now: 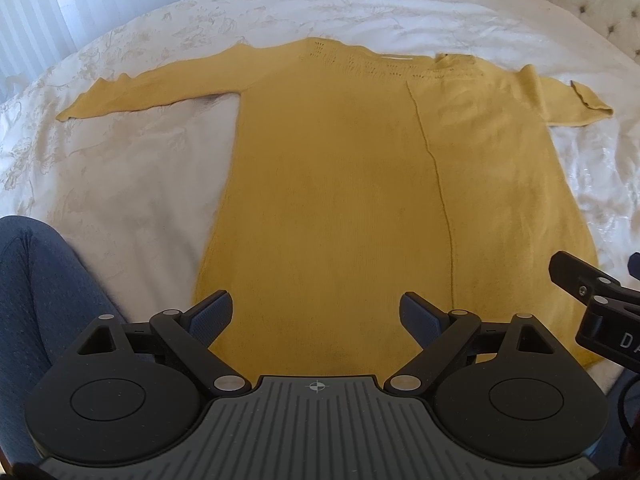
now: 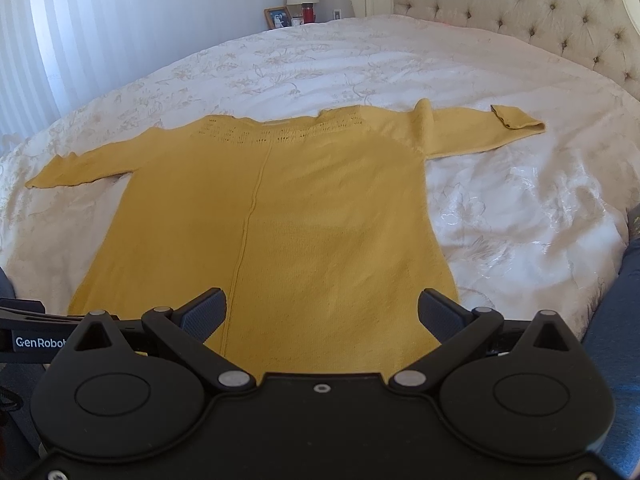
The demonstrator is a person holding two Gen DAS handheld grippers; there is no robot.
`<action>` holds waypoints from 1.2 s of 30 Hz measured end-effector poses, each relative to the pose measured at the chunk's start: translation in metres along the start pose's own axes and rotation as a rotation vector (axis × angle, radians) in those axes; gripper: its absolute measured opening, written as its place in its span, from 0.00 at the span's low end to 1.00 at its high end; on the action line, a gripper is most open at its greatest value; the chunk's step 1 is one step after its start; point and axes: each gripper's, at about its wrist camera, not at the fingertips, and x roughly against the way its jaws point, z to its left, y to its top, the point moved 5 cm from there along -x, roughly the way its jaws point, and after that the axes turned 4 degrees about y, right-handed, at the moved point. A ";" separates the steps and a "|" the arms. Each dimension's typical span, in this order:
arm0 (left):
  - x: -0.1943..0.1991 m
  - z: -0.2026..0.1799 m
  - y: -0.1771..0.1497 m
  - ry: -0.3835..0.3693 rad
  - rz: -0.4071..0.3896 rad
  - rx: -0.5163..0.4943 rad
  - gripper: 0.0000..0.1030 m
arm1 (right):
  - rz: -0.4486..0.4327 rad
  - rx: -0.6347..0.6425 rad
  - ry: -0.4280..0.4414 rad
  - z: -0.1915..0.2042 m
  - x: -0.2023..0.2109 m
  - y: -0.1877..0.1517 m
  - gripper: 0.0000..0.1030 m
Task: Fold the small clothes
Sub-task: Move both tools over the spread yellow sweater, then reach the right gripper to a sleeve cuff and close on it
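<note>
A yellow knit sweater (image 1: 340,184) lies flat on the white embroidered bedspread (image 2: 500,208), hem near, neckline far, both sleeves stretched out to left and right; the right sleeve's cuff (image 2: 516,120) is turned back. The left gripper (image 1: 316,312) and the right gripper (image 2: 324,312) hover side by side over the near hem, jaws spread wide, grasping nothing. A tufted headboard (image 2: 520,12) stands far right.

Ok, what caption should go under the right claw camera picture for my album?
Open right claw above the hem of a yellow knit sweater spread flat, sleeves out, on a white bed.
</note>
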 end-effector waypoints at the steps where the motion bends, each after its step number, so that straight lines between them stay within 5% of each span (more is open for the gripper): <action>1: -0.001 0.000 0.000 0.000 0.001 0.001 0.89 | 0.003 0.001 0.000 0.001 -0.001 0.000 0.99; 13: -0.017 0.009 0.014 0.017 -0.002 0.030 0.87 | 0.049 0.015 -0.006 0.004 -0.020 0.001 0.99; 22: -0.037 0.025 0.051 0.000 -0.056 0.062 0.70 | 0.054 0.093 -0.046 0.007 -0.040 0.012 0.98; 28: -0.051 0.021 0.082 0.001 -0.158 -0.006 0.64 | 0.083 0.117 -0.041 0.006 -0.059 0.019 0.82; 33: -0.070 0.017 0.111 -0.033 -0.220 -0.046 0.63 | 0.119 0.106 -0.035 0.000 -0.077 0.026 0.54; 36: -0.086 0.018 0.129 -0.066 -0.231 -0.037 0.63 | 0.111 0.105 -0.036 -0.004 -0.084 0.035 0.50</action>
